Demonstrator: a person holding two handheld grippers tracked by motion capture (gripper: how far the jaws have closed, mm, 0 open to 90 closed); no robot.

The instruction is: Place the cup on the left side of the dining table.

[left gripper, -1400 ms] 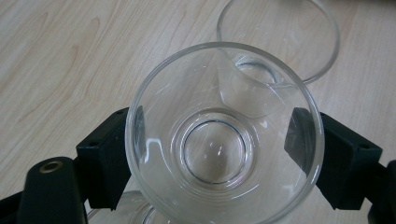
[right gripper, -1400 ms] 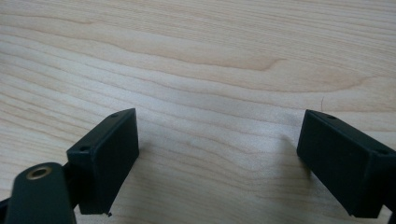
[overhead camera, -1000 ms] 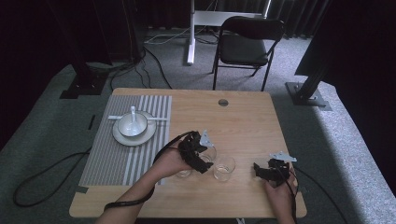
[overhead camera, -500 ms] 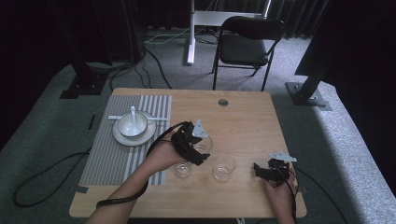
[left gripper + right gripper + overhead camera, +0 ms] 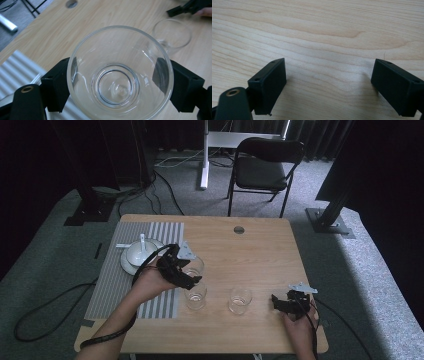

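Note:
My left gripper [image 5: 186, 270] is shut on a clear, empty drinking glass [image 5: 194, 265] and holds it above the table, near the striped mat's right edge. In the left gripper view I look down into the held glass [image 5: 120, 75], and both black pads [image 5: 58, 85] press its sides. Two more clear glasses stand on the wood: one [image 5: 196, 295] just below the held one, another [image 5: 240, 300] to its right, which is also the glass [image 5: 172, 35] further off. My right gripper [image 5: 281, 303] rests at the table's front right, jaws open with nothing between them [image 5: 329, 85].
A white bowl with a spoon [image 5: 140, 252] sits on a plate on the grey striped mat [image 5: 120, 290] at the left. A round cable hole [image 5: 239, 229] lies near the table's far edge. A black chair [image 5: 267, 165] stands beyond the table.
The left gripper has lifted the glass and carried it back and to the left, away from the two standing glasses. The right gripper has stayed put.

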